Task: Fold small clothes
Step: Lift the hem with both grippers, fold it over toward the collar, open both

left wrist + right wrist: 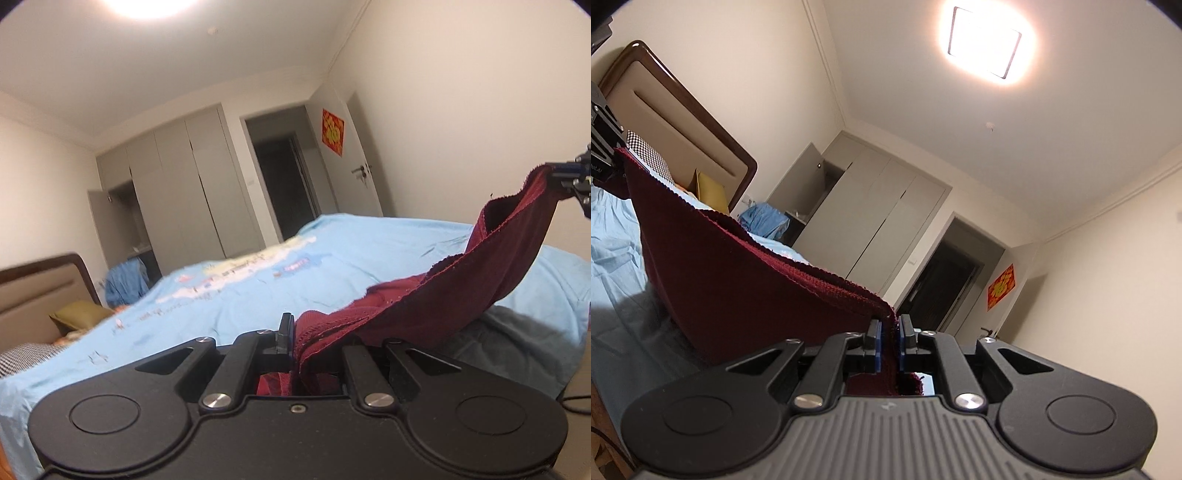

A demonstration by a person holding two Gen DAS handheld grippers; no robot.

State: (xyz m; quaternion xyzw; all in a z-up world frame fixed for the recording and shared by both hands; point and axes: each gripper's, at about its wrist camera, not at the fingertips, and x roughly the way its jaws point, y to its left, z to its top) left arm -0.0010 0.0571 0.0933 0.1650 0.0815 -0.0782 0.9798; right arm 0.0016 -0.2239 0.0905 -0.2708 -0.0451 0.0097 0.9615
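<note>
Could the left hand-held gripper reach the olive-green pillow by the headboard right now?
Probably not as things stand. The left hand-held gripper is clamped on the dark red knitted garment, which the right hand-held gripper also holds, and the olive-green pillow lies off across the light blue bedsheet.

A wide bed [332, 258] under a light blue sheet with a pale printed band [258, 258] stretches ahead of the fingers. Far left of them, by the brown padded headboard [40, 291], lie an olive-yellow pillow [79, 312] and a black-and-white checked cushion [26, 356]. A crumpled blue cloth [123, 282] shows beyond them.
</note>
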